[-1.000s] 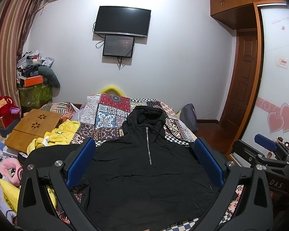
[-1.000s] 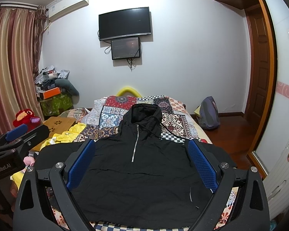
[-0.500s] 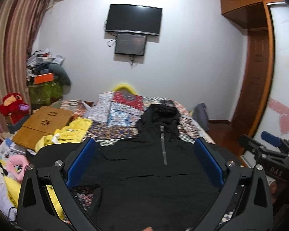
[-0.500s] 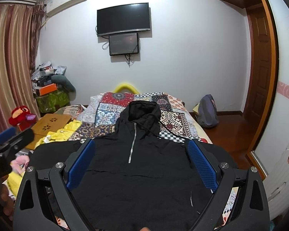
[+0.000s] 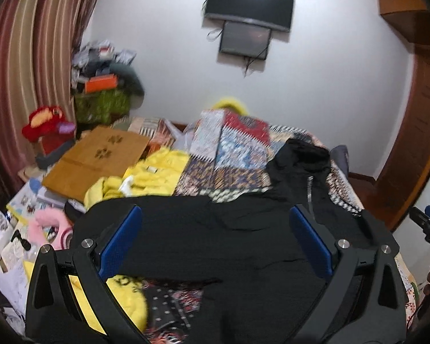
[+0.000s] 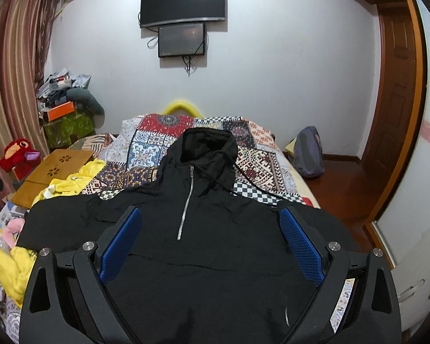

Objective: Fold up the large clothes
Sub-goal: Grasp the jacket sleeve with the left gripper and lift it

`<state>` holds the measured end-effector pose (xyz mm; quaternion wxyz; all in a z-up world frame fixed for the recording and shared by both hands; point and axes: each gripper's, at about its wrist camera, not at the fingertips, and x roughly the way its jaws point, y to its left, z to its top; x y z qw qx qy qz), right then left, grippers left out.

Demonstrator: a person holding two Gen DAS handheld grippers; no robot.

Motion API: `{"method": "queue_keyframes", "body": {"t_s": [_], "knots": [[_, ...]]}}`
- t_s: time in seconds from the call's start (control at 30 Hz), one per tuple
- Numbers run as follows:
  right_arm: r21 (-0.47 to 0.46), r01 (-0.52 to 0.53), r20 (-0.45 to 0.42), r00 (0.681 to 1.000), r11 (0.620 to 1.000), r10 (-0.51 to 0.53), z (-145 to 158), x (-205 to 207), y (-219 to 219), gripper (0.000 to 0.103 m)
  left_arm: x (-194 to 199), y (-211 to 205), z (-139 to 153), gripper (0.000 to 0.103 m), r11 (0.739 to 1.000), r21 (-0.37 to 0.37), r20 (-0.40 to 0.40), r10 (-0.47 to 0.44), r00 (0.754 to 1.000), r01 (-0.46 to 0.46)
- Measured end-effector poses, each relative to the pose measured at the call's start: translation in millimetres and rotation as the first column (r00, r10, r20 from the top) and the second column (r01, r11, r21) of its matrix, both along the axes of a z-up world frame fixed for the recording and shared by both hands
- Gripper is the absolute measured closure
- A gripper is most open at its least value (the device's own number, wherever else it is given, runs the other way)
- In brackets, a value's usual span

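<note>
Both pairs of jaws stand wide apart and empty. The left gripper (image 5: 215, 243) hovers over the left sleeve of the black hoodie (image 5: 243, 243), the right gripper (image 6: 210, 243) over its chest below the zip (image 6: 186, 203). The hoodie lies flat, front up, on the patchwork quilt (image 6: 157, 143), hood toward the wall. A yellow garment (image 5: 146, 177) is bunched just left of the sleeve, beside a wooden board (image 5: 97, 157). Two screens (image 6: 183, 17) hang above the bed.
</note>
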<state>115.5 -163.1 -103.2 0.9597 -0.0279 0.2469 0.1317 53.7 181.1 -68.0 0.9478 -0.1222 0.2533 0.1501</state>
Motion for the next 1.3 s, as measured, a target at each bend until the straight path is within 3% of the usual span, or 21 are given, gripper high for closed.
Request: {"method": "queue_keyframes", "body": {"t_s": [0.13, 0.27, 0.37, 0.5, 0.63, 0.83, 1.03, 1.13, 1.3], "knots": [[0.001, -0.002, -0.053, 0.999, 1.0, 0.002, -8, 19, 3, 0.007, 7, 41, -23, 0.0, 0.998, -0.061, -0.08, -0.001, 0.997, -0.004], [-0.021, -0.009, -0.117, 0.993, 1.0, 0.007, -23, 33, 9, 0.007, 12, 74, -55, 0.0, 0.981, -0.195, -0.153, -0.023, 0.988, -0.008], [-0.02, -0.035, -0.175, 0.984, 0.999, 0.031, -34, 41, 15, 0.007, 14, 102, -87, 0.0, 0.945, -0.325, -0.204, -0.032, 0.978, -0.036], [-0.019, -0.051, -0.245, 0.968, 0.999, 0.045, -49, 51, 19, 0.007, 10, 123, -118, 0.0, 0.91, -0.407, -0.256, -0.025, 0.966, -0.084], [-0.051, -0.055, -0.274, 0.961, 0.997, 0.039, -60, 56, 22, 0.007, 3, 145, -146, 0.0, 0.854, -0.504, -0.284, -0.021, 0.958, -0.13], [-0.099, -0.051, -0.297, 0.955, 0.994, 0.019, -68, 63, 25, 0.007, -9, 186, -187, 0.001, 0.741, -0.634, -0.297, 0.032, 0.954, -0.221], [-0.116, -0.045, -0.308, 0.952, 0.992, 0.008, -71, 69, 28, 0.007, -13, 217, -214, 0.007, 0.657, -0.702, -0.29, 0.089, 0.953, -0.275], [-0.12, -0.04, -0.308, 0.951, 0.992, 0.001, -71, 72, 29, 0.007, -13, 228, -220, 0.014, 0.65, -0.702, -0.288, 0.113, 0.951, -0.29], [-0.134, -0.035, -0.302, 0.953, 0.99, -0.007, -71, 71, 32, 0.007, -11, 241, -221, 0.029, 0.68, -0.649, -0.306, 0.177, 0.935, -0.341]]}}
